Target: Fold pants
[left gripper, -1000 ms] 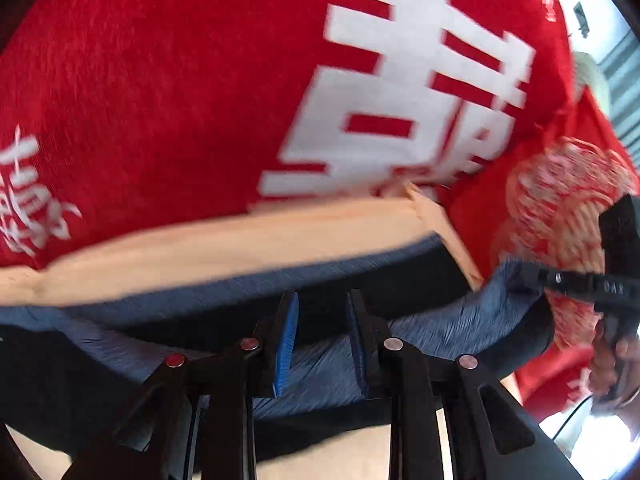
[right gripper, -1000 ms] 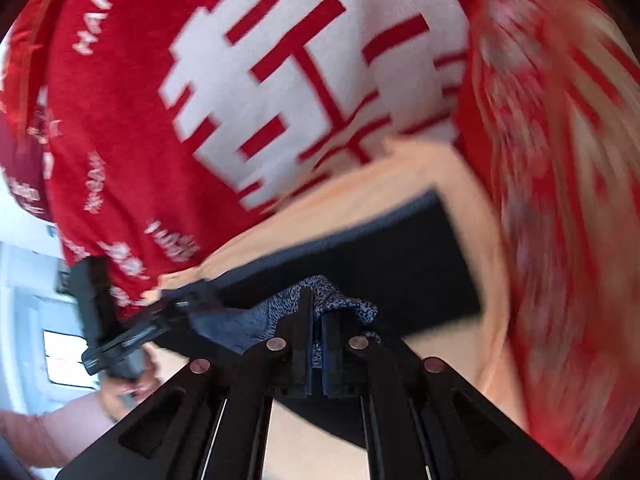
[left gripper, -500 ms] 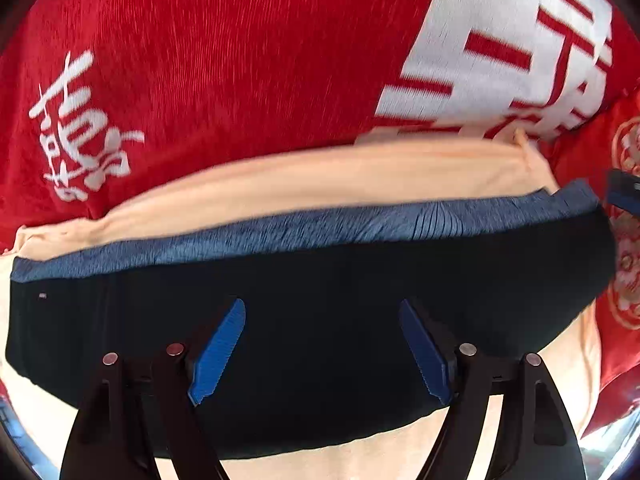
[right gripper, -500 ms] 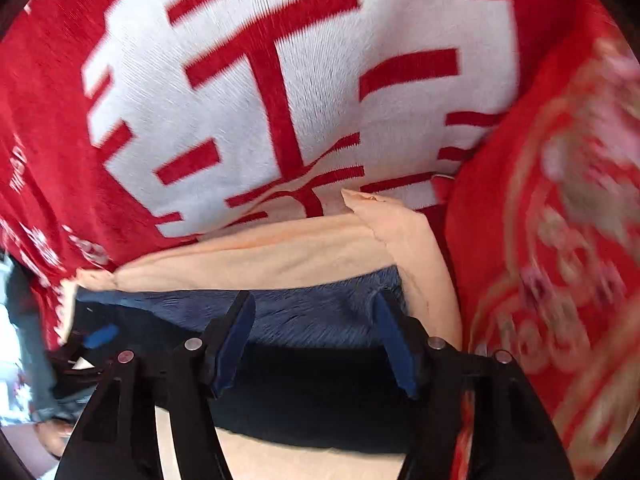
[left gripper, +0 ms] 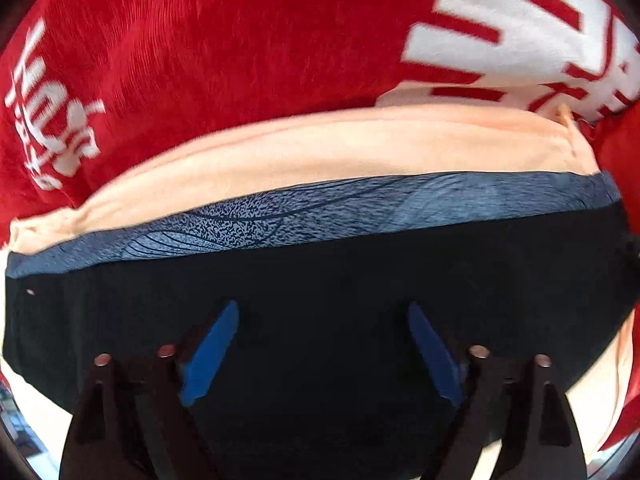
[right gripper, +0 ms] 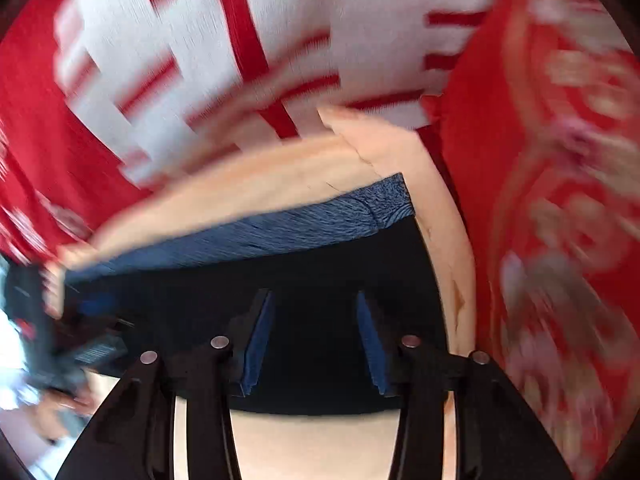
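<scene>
Dark pants laid flat beneath two released grippers

Pants (left gripper: 320, 280), black with a mottled blue waistband (left gripper: 320, 208) along the far edge, lie flat on a peach cloth (left gripper: 320, 148), which in turn rests on a red blanket (left gripper: 200, 40). Left gripper (left gripper: 322, 344) points down over the black fabric; its jaws stand wide apart and are opening, blue pads (left gripper: 210, 352) clear of the cloth with nothing pinched between them. Right gripper (right gripper: 316, 340) hovers over the same garment near its right-hand edge; its jaws are apart but closing, and only flat black fabric lies under the gap, with no fold gripped. In the right wrist view the waistband runs just ahead of the jaws and the peach cloth shows beyond and to the right of them. The other gripper appears blurred at the left margin of that view.

Placement suggests the garment has been set down and smoothed so that a fold can lie even; the peach cloth probably serves as a clean working surface. The right jaws may be closing to take a new hold on the fabric, though this is only a judgement.

Writing: large white characters (right gripper: 240, 40) with red strokes are woven into the blanket beyond the jaws; smaller white lettering (left gripper: 52, 112) sits far left of the left jaws, too blurred to read
</scene>
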Demonstrator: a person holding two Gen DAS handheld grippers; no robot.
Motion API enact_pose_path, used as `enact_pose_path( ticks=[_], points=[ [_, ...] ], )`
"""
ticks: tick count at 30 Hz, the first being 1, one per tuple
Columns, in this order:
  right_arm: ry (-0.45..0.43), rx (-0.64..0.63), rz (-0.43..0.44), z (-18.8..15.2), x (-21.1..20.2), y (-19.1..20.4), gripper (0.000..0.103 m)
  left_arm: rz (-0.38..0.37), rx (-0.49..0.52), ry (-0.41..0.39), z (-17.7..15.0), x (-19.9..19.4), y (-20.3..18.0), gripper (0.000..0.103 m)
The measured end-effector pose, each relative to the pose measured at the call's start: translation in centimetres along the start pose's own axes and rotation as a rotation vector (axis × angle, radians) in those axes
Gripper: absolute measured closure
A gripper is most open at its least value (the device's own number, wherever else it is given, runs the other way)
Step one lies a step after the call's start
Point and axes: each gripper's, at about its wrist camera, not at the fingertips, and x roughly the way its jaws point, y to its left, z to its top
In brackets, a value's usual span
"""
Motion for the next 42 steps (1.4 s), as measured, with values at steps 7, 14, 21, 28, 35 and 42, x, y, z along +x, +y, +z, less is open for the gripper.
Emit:
enact_pose_path(
  ticks=[7, 14, 21, 28, 35, 42],
  points=[
    [-0.054, 0.145, -0.035, -0.3, -1.4, -1.6, 0.065, 0.035, -0.062, 0.015, -1.6, -1.7, 4.6, 0.009],
    [0.001, 0.170, 0.168, -5.5, -2.5, 3.0, 0.064, 0.072, -0.136, -0.008, -5.2, -4.1, 12.3, 0.009],
    [0.098, 0.125, 0.358, -10.4, 0.7, 14.4, 0.064, 0.074, -0.137, -0.028, -7.8, -4.5, 20.0, 0.009],
    [0.222, 0.214, 0.634, -15.5, 6.9, 28.5, 0.063, 0.155, -0.112, -0.053, -8.8, -4.9, 29.0, 0.009],
    [0.247, 0.292, 0.695, -16.5, 12.5, 35.6, 0.063, 0.224, -0.152, -0.040, -10.3, -2.0, 38.7, 0.009],
    [0.195, 0.271, 0.654, -14.5, 11.5, 36.3, 0.094, 0.133, -0.135, -0.060, -11.4, -1.5, 40.6, 0.009]
  ],
)
